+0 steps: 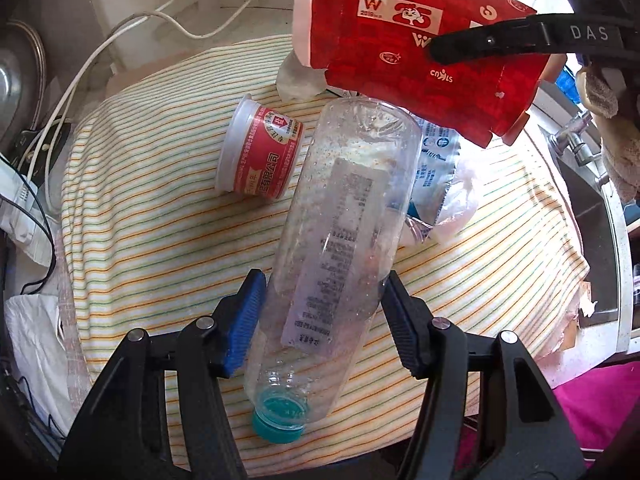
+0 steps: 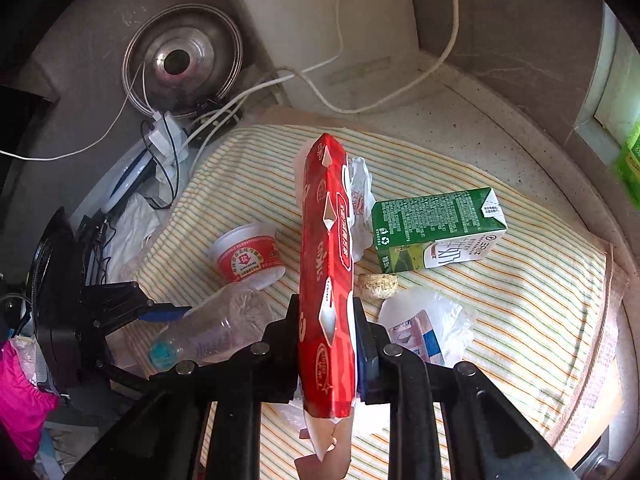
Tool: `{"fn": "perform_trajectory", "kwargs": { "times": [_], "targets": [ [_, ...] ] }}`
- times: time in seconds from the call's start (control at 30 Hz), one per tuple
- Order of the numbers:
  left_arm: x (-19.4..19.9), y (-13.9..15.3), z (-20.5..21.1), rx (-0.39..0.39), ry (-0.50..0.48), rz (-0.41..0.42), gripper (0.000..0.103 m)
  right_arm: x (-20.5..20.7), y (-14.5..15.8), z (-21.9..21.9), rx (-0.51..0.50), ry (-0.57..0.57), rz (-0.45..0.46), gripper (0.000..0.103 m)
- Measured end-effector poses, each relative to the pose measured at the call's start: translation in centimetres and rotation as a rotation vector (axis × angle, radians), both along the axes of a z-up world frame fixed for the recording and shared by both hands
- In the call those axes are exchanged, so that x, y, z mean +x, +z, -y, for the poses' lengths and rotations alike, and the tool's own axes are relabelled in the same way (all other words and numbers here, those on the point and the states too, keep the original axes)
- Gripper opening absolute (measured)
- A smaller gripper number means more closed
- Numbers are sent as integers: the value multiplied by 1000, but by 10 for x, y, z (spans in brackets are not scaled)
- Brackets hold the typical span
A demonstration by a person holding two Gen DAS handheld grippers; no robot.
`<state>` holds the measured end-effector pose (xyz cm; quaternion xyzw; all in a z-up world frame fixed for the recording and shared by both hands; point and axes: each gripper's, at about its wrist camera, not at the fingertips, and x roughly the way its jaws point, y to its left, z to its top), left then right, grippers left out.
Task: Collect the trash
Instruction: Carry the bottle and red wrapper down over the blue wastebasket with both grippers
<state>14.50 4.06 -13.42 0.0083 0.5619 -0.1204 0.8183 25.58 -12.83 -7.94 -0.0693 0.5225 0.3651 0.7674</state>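
because the trash is being gathered two pieces at once, the flattened red box (image 2: 327, 280) is clamped edge-on in the right gripper (image 2: 326, 344), lifted off the striped cloth (image 2: 520, 300). the clear bottle (image 1: 340, 240) lies slanted between the pads of the left gripper (image 1: 324, 320); they seem to press its sides. the yogurt cup (image 1: 260, 152) and green carton (image 2: 436, 228) are left on the cloth.

"cnyls" and "W" on the flattened red carton (image 1: 404, 44), "DAS" on the right gripper's black finger (image 1: 520, 40), recycling sign on green carton (image 2: 436, 228)
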Motion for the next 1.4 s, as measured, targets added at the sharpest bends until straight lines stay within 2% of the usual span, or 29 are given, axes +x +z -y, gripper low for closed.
{"fn": "perform_trajectory", "kwargs": {
  "times": [0.13, 0.57, 0.9, 1.13, 1.4],
  "targets": [
    [-21, 10, -5, -10, 31, 21, 60, -12, 9, 10, 24, -30, 19, 20],
    [-53, 42, -15, -102, 104, 82, 58, -61, 27, 42, 132, -108, 19, 20],
    [-103, 65, -29, -166, 138, 137, 58, -109, 36, 53, 203, -119, 4, 20],
    [-138, 60, -41, -196, 185, 144, 58, -148, 33, 47, 206, -93, -8, 20],
    [-181, 33, -54, -242, 259, 108, 58, -189, 9, 37, 193, -61, -66, 20]
  ]
}}
